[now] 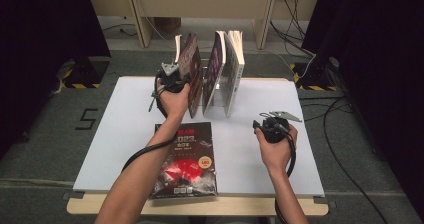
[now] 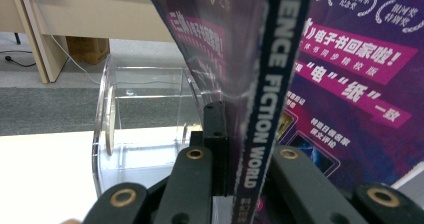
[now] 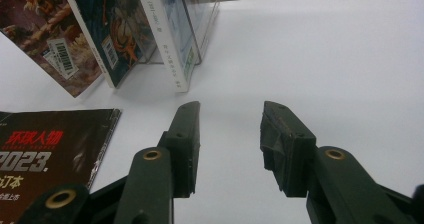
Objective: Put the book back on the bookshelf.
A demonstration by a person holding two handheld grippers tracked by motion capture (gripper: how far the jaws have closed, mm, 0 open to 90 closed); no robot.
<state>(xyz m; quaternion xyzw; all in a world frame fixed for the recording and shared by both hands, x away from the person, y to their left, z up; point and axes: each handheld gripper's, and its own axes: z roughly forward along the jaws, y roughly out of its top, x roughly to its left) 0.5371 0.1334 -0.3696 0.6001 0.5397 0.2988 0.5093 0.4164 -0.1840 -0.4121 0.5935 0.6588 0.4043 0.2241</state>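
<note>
Two grippers, one magazine pinched

My left gripper pinches the spine of the upright magazine at the clear acrylic stand toward the table's far edge. My right gripper hovers spread over bare tabletop.

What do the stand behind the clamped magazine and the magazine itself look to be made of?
Stand: clear hard plastic, probably acrylic; the floor shows through it and its edges glint. Magazine: glossy printed paper, thin spine, sheen on its cover.
</note>
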